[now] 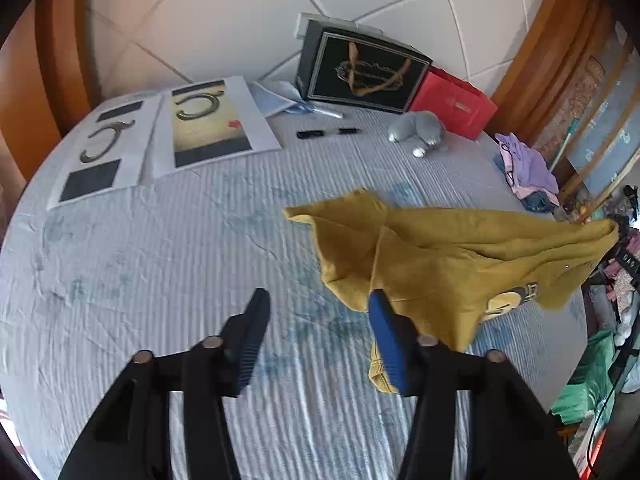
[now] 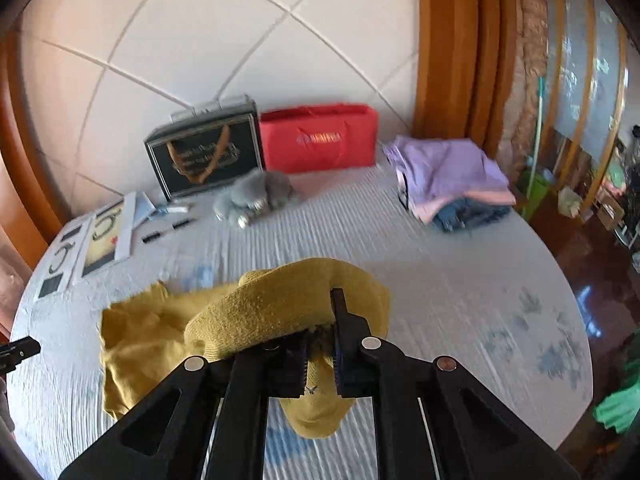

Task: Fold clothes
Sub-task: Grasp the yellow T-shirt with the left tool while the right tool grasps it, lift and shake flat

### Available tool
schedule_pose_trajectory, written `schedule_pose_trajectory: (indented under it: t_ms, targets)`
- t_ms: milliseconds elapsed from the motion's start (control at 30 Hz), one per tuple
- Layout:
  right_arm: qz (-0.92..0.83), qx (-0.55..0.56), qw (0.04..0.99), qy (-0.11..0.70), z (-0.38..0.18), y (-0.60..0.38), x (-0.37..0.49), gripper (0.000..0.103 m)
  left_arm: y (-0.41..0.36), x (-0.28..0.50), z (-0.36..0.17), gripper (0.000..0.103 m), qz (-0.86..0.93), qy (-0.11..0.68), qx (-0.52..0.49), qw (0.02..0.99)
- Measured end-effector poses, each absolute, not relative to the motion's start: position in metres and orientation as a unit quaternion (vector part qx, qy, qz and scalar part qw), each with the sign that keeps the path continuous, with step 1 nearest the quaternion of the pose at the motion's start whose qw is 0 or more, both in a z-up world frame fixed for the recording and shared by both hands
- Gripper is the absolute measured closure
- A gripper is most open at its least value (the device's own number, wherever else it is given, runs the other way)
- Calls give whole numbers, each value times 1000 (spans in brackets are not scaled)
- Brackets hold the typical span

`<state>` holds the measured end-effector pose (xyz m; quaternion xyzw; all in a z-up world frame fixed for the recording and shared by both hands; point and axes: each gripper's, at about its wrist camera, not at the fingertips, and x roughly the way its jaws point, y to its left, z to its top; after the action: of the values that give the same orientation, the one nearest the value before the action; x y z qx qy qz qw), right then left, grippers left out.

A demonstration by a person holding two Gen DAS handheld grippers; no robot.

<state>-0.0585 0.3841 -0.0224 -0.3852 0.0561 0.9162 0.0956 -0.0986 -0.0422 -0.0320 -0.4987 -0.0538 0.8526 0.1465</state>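
A mustard-yellow sweater (image 1: 440, 264) lies partly lifted over the blue-white striped bed sheet (image 1: 160, 264). My left gripper (image 1: 316, 300) is open just above the sheet, its right finger touching the sweater's lower left edge. My right gripper (image 2: 320, 312) is shut on the sweater (image 2: 280, 308) and holds its right end up; the cloth drapes over the left finger and hangs down between the jaws. The rest of the sweater trails to the left on the bed (image 2: 136, 336).
At the back stand a black gift box (image 1: 360, 68) and a red bag (image 1: 456, 108), with a grey plush toy (image 1: 420, 132), two black markers (image 1: 328, 133) and printed sheets (image 1: 212, 120). A folded stack of clothes (image 2: 452, 176) lies at the right back edge.
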Motion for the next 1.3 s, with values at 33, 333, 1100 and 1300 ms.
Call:
schedule_pose_trajectory:
  t_ms: [33, 333, 1100, 1300]
  targets:
    - [906, -407, 102, 60, -36, 392, -53, 87, -33, -99, -40, 44, 844, -53, -509, 158]
    - [866, -480, 111, 91, -92, 443, -3, 14, 41, -127, -97, 44, 814, 0, -551, 183]
    - [901, -428, 51, 41, -73, 445, -128, 97, 25, -206, -4, 94, 895, 93, -428, 84]
    - [962, -272, 32, 17, 55, 415, -133, 97, -26, -221, 93, 94, 940, 76, -326, 63]
